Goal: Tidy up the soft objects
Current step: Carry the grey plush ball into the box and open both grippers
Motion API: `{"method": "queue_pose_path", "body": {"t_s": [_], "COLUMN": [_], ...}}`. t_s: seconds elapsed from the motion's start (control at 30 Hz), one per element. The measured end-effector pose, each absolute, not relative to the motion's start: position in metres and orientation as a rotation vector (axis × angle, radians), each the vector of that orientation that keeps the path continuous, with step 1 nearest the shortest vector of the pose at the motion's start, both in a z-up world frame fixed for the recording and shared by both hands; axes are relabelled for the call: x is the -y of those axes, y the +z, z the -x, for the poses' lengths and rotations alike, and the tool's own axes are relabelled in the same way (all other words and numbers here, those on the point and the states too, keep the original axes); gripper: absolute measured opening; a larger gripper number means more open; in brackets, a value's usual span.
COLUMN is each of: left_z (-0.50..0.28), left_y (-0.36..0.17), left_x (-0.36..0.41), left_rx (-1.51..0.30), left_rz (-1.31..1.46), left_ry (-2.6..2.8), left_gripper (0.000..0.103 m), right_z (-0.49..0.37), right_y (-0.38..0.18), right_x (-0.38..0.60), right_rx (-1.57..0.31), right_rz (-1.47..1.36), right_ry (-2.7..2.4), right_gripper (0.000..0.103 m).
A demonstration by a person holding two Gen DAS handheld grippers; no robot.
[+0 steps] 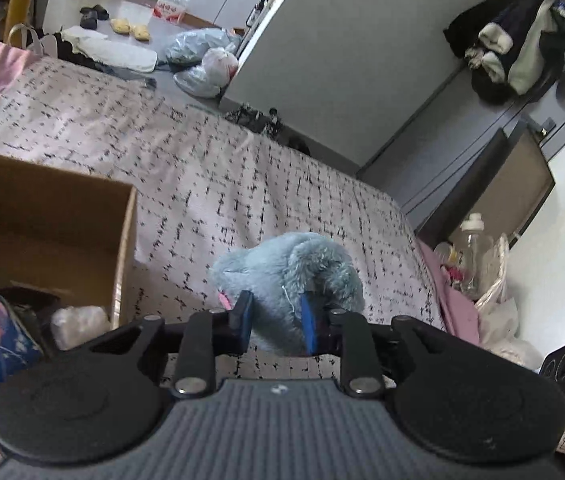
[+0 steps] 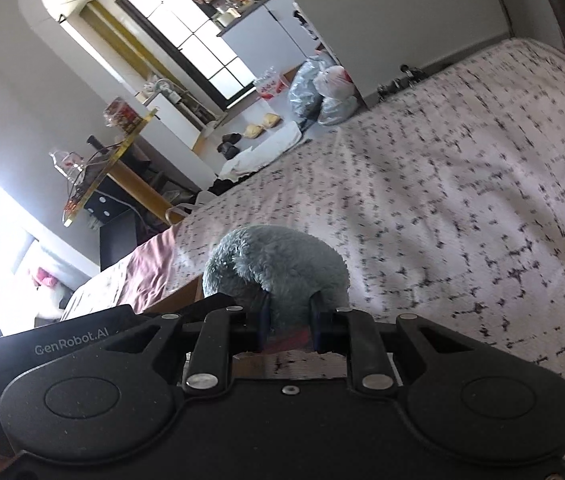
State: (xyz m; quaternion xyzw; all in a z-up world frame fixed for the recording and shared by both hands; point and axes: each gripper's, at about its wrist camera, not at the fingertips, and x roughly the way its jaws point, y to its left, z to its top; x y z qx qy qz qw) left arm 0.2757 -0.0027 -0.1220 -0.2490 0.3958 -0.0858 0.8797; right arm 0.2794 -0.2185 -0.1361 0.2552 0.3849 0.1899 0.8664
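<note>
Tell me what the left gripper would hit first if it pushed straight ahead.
The blue plush toy: it already sits between the left gripper fingers. Beyond it lies the bedspread, though depth there is unclear.

Ahead of the claw we saw a bed point(image 1: 242, 184) under a pale cover with black marks, reaching to a grey wall point(image 1: 342, 40). Beyond it, on the floor point(image 1: 134, 8), lay slippers point(image 1: 130, 28) and plastic bags point(image 1: 202, 60). Far ahead to the left, a bright window point(image 2: 194, 32) let in daylight, with a yellow-edged desk point(image 2: 110, 160) nearer on that side.
</note>
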Motion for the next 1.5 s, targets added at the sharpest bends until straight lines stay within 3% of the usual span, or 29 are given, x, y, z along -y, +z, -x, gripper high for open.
{"method": "queue_pose_path", "body": {"t_s": [0.6, 1.17, 1.5], "left_z": [-0.257, -0.262, -0.274], "left_y": [-0.108, -0.16, -0.179], "left_x": [-0.083, -0.162, -0.168], "left_rx": [-0.743, -0.824, -0.846], "left_rz": [0.654, 0.857, 0.86], "left_ry": [0.014, 0.153, 0.153], "left_gripper": [0.024, 0.024, 0.024], "right_z": [-0.291, -0.309, -0.315], "right_y": [-0.121, -0.146, -0.155], "right_x": [0.125, 0.041, 0.027], "right_rx": [-0.819, -0.926, -0.96], "right_rz": [-0.472, -0.316, -0.243], "right_ry": [0.509, 0.543, 0.514], "right_gripper": [0.02, 0.02, 0.02]}}
